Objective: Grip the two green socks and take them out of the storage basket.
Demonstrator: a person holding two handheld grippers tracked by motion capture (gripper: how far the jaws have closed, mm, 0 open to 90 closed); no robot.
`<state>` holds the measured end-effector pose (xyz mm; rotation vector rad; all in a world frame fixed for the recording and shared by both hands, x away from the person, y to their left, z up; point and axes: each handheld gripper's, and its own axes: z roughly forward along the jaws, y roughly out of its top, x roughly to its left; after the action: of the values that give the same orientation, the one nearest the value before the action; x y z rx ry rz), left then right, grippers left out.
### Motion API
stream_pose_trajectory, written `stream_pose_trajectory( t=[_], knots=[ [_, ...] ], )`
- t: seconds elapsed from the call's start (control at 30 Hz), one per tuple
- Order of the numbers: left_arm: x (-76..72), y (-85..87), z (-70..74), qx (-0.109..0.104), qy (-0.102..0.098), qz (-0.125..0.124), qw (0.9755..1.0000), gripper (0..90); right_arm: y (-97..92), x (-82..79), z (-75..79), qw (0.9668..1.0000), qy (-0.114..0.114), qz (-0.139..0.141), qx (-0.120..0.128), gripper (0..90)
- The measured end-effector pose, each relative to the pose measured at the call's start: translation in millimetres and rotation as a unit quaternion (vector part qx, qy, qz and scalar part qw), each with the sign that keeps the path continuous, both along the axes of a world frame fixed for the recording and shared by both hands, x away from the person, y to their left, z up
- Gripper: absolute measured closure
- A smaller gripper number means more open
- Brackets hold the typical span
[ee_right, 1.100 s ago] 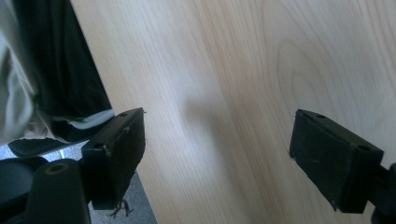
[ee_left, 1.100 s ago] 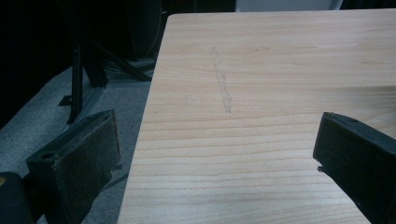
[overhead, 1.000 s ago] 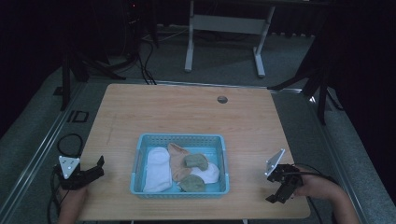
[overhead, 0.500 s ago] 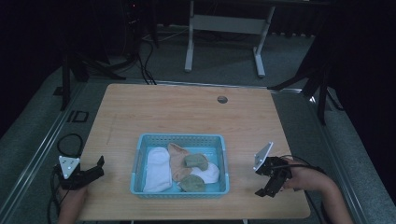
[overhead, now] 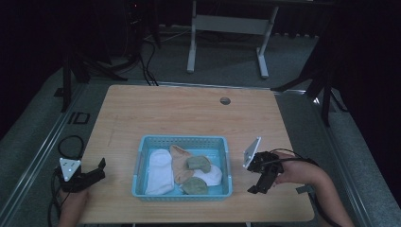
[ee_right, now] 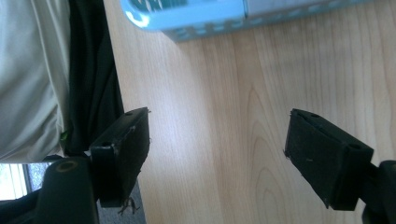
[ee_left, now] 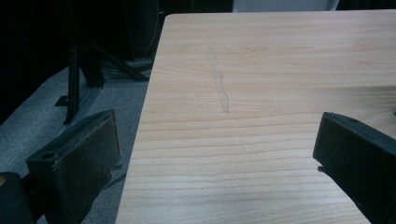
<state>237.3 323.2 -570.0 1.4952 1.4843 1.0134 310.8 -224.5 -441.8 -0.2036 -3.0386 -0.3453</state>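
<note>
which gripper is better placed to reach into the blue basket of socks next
Right, probably. The right gripper sits just beside the light blue plastic basket, jaws open and empty. The left gripper rests farther off at the wooden table's left edge.

You have one blue basket [overhead: 142, 161] on the table [overhead: 179, 113], holding two white socks [overhead: 158, 170], one peach sock [overhead: 178, 163] and two green socks [overhead: 198, 163].

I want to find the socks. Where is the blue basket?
In the high view, the blue basket sits on the wooden table near its front edge, between the left gripper and the right gripper.
</note>
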Motion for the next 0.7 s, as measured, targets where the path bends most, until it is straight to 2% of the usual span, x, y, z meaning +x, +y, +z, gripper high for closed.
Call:
stream_pose_trajectory(
  t=[0.3, 0.7],
  knots=[
    [-0.1, -0.1, 0.0, 0.000, -0.001, 0.000, 1.0000, 0.3, 20.6, -0.9, 16.0, 0.9997, -0.008, 0.024, 0.007, 22.5],
    [-0.2, -0.2, 0.0, 0.001, -0.001, -0.001, 1.0000, 0.3, 49.1, 0.2, 23.1, 0.9986, -0.012, 0.051, 0.009, 23.2]
  ],
)
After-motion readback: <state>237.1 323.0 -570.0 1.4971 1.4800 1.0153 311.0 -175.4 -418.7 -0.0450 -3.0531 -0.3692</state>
